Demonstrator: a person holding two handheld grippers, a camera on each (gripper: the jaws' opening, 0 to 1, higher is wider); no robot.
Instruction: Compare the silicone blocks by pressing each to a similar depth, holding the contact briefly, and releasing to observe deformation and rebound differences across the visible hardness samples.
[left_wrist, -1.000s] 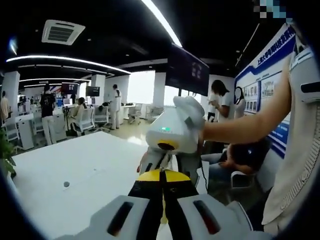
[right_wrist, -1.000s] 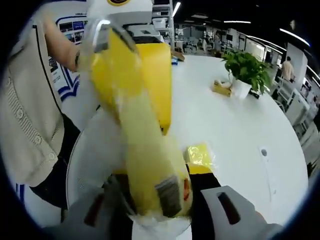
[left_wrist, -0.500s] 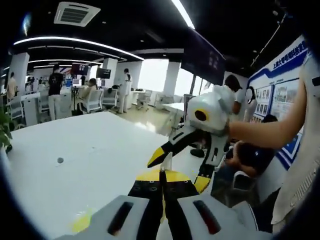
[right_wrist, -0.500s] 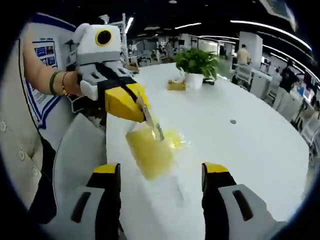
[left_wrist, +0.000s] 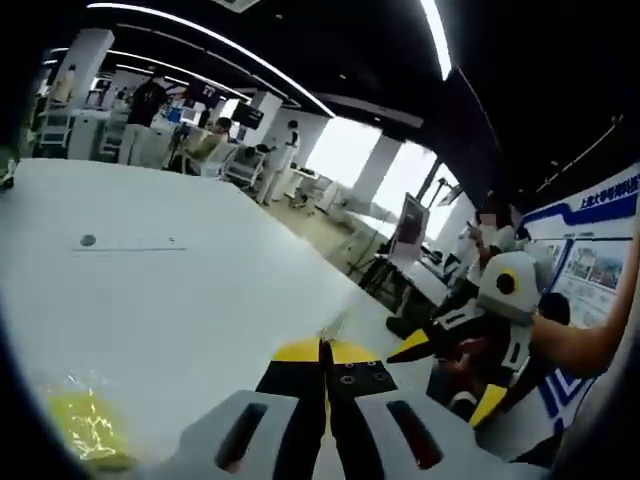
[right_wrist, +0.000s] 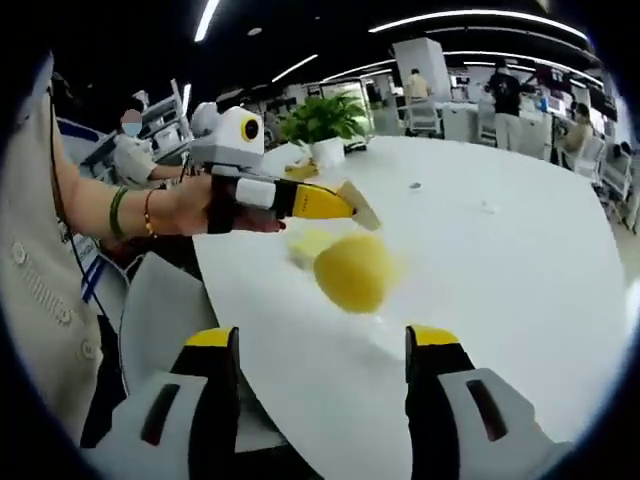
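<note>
We see a soft yellow silicone block (right_wrist: 355, 270) on the glossy white round table (right_wrist: 500, 250), a paler yellow piece (right_wrist: 308, 242) beside it. Both grippers, left (right_wrist: 345, 205) and right (right_wrist: 322, 345), wear white shells, black jaws and yellow tips. A crinkled yellow wrapped block (left_wrist: 85, 425) glints.

Long ceiling light strips (left_wrist: 440, 40) are glowing against a dark ceiling, and daylight is pouring through the far windows (left_wrist: 345, 150), washing them out. The white table (right_wrist: 480, 260) is reflecting that light brightly, nearly bleaching near the windows. The yellow block (right_wrist: 355, 272) on the table is smearing with motion blur. Straight lines are bending toward both views' edges, where detail is softening.
</note>
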